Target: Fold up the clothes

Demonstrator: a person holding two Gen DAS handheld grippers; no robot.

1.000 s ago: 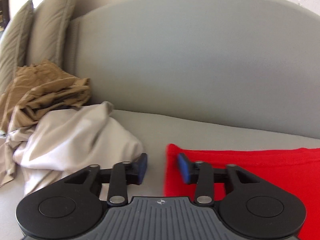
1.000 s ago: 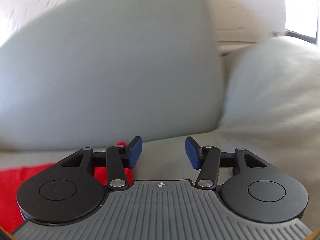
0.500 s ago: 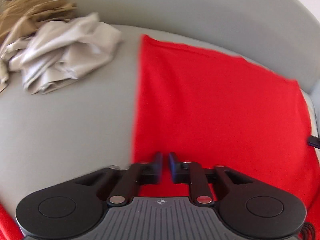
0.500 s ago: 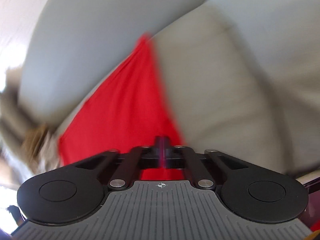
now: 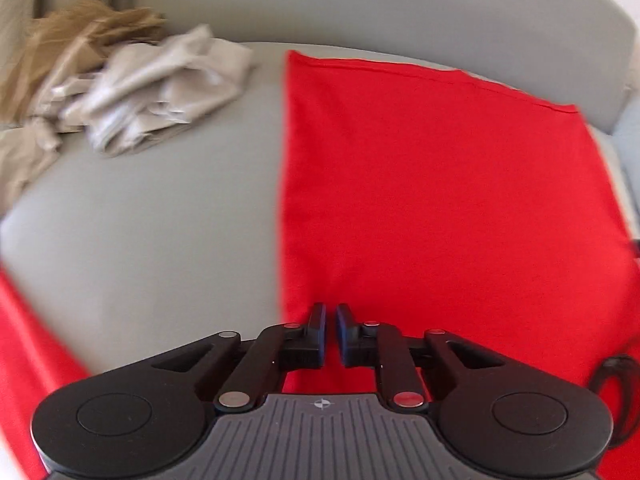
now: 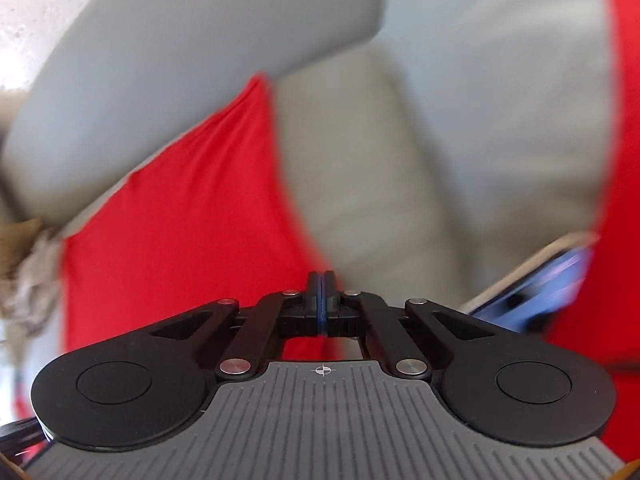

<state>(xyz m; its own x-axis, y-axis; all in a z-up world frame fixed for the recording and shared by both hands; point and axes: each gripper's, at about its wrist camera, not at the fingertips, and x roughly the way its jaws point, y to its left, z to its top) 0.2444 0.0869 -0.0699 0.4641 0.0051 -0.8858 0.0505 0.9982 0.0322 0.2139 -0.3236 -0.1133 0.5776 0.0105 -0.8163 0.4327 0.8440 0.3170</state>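
Note:
A red garment [image 5: 440, 184] lies spread flat on the grey sofa seat [image 5: 160, 220], its far hem near the backrest. My left gripper [image 5: 330, 318] hovers over the garment's near left part, fingers almost together with a thin slit and nothing visibly pinched. In the right wrist view the same red garment [image 6: 180, 216] fills the left side. My right gripper [image 6: 321, 280] is shut at the garment's right edge, pads touching. I cannot tell whether cloth is caught between them.
Crumpled beige clothes [image 5: 160, 88] and a tan garment [image 5: 80, 36] are piled at the seat's far left. The grey backrest [image 5: 360, 8] closes the far side. A blurred blue and white object [image 6: 540, 280] is at the right. Red fabric [image 5: 24, 340] shows at the lower left.
Both grippers were open at the garment's far edge; they have pulled back and risen over its near part and closed. The right one closed fully about half a second ago.

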